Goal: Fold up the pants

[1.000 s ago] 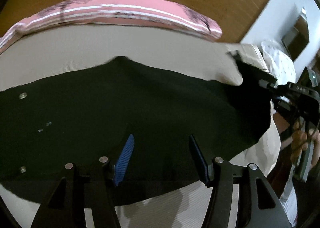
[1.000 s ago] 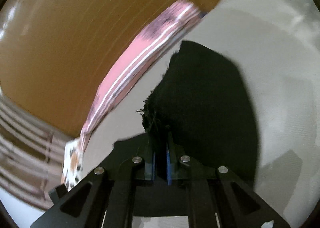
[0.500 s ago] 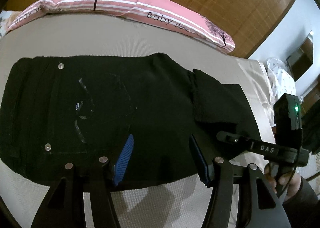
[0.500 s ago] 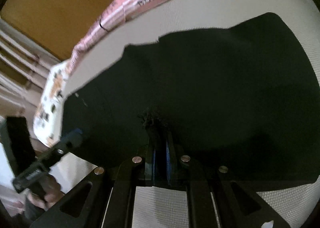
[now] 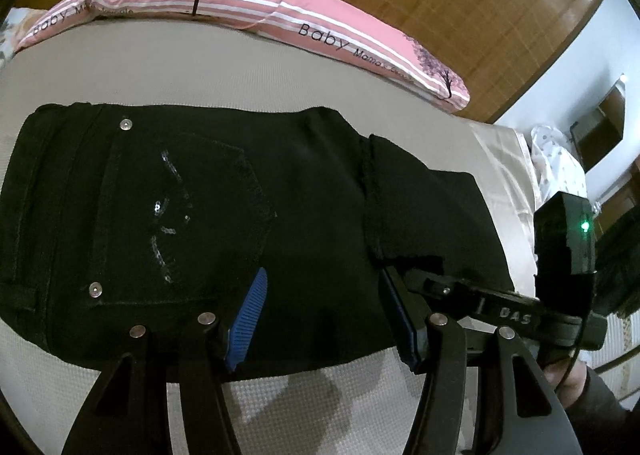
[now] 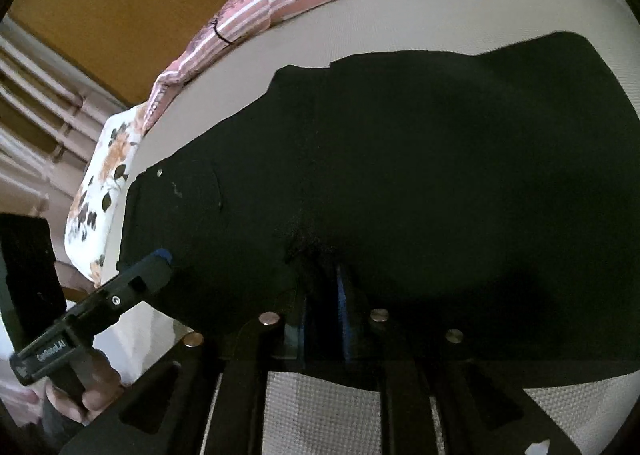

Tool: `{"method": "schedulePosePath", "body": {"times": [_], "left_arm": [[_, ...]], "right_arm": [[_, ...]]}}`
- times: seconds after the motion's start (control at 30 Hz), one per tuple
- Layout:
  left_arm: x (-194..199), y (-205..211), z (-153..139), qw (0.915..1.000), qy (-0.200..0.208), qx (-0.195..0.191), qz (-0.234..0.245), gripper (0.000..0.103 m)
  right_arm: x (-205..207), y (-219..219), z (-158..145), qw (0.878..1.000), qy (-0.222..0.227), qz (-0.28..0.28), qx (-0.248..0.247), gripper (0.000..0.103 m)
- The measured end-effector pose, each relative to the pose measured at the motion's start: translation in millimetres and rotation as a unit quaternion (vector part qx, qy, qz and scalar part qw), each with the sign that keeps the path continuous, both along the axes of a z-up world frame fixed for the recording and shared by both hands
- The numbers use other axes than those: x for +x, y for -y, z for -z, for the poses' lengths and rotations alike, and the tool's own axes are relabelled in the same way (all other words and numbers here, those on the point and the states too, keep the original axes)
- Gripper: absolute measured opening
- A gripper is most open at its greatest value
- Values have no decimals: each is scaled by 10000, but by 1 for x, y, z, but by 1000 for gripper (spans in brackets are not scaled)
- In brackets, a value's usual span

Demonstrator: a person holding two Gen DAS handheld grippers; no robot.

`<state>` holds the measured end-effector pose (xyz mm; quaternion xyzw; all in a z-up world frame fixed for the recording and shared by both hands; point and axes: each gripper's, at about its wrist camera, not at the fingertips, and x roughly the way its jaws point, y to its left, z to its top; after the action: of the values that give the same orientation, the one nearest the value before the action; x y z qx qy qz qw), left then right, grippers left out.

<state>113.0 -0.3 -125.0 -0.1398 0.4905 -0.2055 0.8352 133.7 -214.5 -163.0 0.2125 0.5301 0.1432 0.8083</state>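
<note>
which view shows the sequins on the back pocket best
The left wrist view: the sequins glint clearly on the pocket of the black pants, lit and near centre. In the right wrist view the pocket sits far left, dark, with only faint specks visible.

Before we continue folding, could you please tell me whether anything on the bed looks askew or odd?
Only one thing: the folded-over leg end of the black pants lies slightly skewed, its frayed hem edge crossing the layer beneath at an angle. Nothing looks spilled or damaged.
</note>
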Motion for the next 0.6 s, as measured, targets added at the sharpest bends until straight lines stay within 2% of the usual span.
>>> {"method": "schedulePosePath", "body": {"times": [0.03, 0.1, 0.23, 0.37, 0.4, 0.47, 0.6], "left_arm": [[1, 1, 0, 10000, -34, -7, 13, 59], [2, 4, 0, 9999, -127, -79, 75, 59], [2, 14, -2, 9990, -250, -265, 269, 59], [7, 29, 0, 9960, -527, -548, 465, 59], [9, 33, 2, 9951, -600, -604, 506, 59], [16, 42, 8, 9916, -891, -762, 551, 59], [29, 51, 27, 9820, -1516, -1042, 435, 58]], "right_arm": [[0, 0, -1, 9999, -33, -23, 108, 27], [-2, 3, -4, 9993, -91, -40, 368, 44], [-16, 25, -28, 9978, 230, 304, 535, 44], [-29, 57, -48, 9939, 492, 939, 300, 46], [-32, 66, -51, 9921, 518, 1099, 300, 49], [-38, 79, -54, 9880, 578, 1381, 377, 54], [-45, 102, -56, 9799, 701, 1793, 521, 54]]}}
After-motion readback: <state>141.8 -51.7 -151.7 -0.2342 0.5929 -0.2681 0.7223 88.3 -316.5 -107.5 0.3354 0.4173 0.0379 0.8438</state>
